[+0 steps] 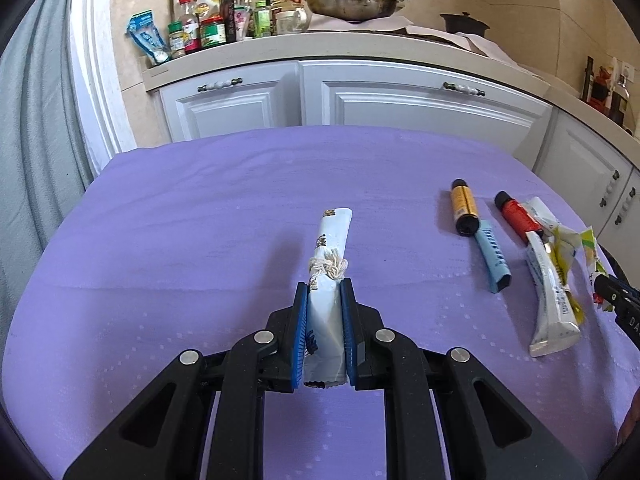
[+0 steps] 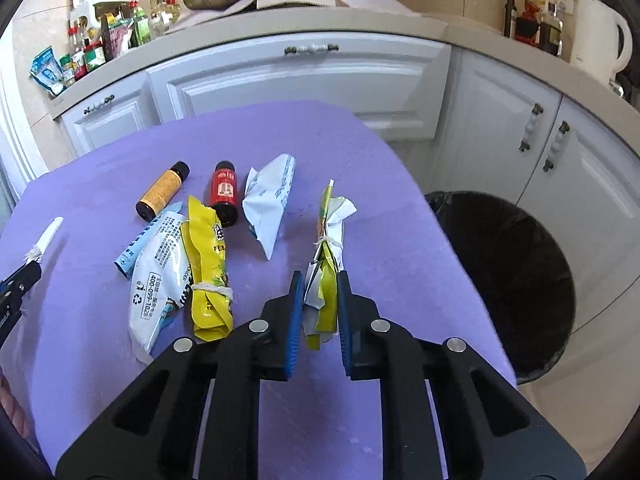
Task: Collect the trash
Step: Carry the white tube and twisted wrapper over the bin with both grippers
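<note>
My left gripper (image 1: pixel 324 286) is shut on a rolled white wrapper (image 1: pixel 335 236) tied with string, held above the purple tablecloth (image 1: pixel 200 220). My right gripper (image 2: pixel 318 276) is shut on a yellow-green and white wrapper bundle (image 2: pixel 330 220), also tied with string, near the table's right side. On the cloth lie an orange bottle (image 2: pixel 162 190), a red bottle (image 2: pixel 225 194), a crumpled white packet (image 2: pixel 268 200), a tied yellow wrapper (image 2: pixel 206 272), a white pouch (image 2: pixel 156 280) and a light blue packet (image 2: pixel 134 250). The left gripper (image 2: pixel 24 276) shows at the right wrist view's left edge.
A round bin with a black bag (image 2: pixel 520 272) stands on the floor just right of the table. White cabinets (image 1: pixel 400 100) and a counter with bottles, jars and a pan (image 1: pixel 352 4) lie beyond the table. A white kettle (image 2: pixel 600 36) sits at far right.
</note>
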`<control>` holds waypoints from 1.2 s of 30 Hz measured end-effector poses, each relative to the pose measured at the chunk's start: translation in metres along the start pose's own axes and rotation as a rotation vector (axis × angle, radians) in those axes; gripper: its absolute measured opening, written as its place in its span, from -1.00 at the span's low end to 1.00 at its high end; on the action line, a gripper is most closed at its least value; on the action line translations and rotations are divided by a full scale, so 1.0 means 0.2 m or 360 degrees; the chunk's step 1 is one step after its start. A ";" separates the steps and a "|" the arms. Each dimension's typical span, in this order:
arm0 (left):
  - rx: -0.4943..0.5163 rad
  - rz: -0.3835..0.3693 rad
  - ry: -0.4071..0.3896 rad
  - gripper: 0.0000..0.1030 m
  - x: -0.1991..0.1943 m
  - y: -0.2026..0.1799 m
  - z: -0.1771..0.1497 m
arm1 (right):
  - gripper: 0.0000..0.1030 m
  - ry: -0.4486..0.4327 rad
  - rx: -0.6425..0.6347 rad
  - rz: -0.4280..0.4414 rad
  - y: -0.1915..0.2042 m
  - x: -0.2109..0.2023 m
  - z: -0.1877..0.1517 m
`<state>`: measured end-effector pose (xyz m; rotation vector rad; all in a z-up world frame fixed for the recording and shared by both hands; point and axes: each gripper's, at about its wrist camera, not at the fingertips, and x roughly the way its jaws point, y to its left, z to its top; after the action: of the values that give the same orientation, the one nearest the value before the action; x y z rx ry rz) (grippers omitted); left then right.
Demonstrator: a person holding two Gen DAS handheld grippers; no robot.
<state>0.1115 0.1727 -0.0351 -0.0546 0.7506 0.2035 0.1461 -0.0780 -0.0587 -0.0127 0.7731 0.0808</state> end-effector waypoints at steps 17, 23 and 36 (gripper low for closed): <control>0.0227 -0.0375 -0.0181 -0.67 -0.21 -0.55 0.07 | -0.69 -0.0220 0.0083 -0.0231 -0.37 -0.27 -0.02; 0.0320 -0.0494 -0.0229 -0.67 -0.24 -0.80 0.10 | -0.69 -0.0255 0.0158 -0.0321 -0.58 -0.31 -0.02; 0.0475 -0.0608 -0.0220 -0.68 -0.19 -1.28 0.09 | -0.69 -0.0273 0.0219 -0.0377 -0.87 -0.27 -0.02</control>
<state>0.1484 -0.0814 -0.0021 0.0985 0.6130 -0.2669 0.1182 -0.2559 -0.0274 0.0327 0.5998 -0.1945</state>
